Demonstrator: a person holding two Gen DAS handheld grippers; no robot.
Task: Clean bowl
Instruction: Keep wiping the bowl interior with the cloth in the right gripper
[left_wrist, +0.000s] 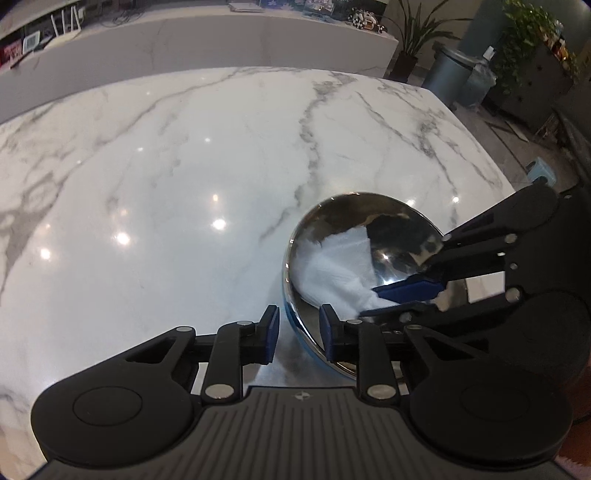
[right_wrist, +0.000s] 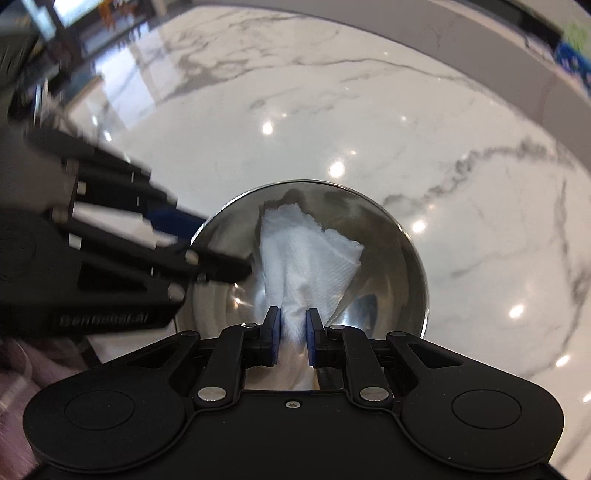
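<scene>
Pinching a white paper towel (right_wrist: 303, 258) between nearly closed jaws, the right gripper (right_wrist: 293, 332) presses it into the steel bowl (right_wrist: 399, 266) just ahead on the marble worktop (left_wrist: 184, 166) to wipe it, while the left gripper (left_wrist: 297, 336) straddles the near rim, jaws narrowed, seemingly steadying it.

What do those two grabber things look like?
Both are the same. The left gripper and the right gripper are matte black plastic, with linked bars joined by shiny silver pins. Each has two round black bumps on a ribbed base, and the jaws wear dark blue pads. Raised lettering runs along the left one's side, too blurred to read. No cables or sleeves show.
</scene>
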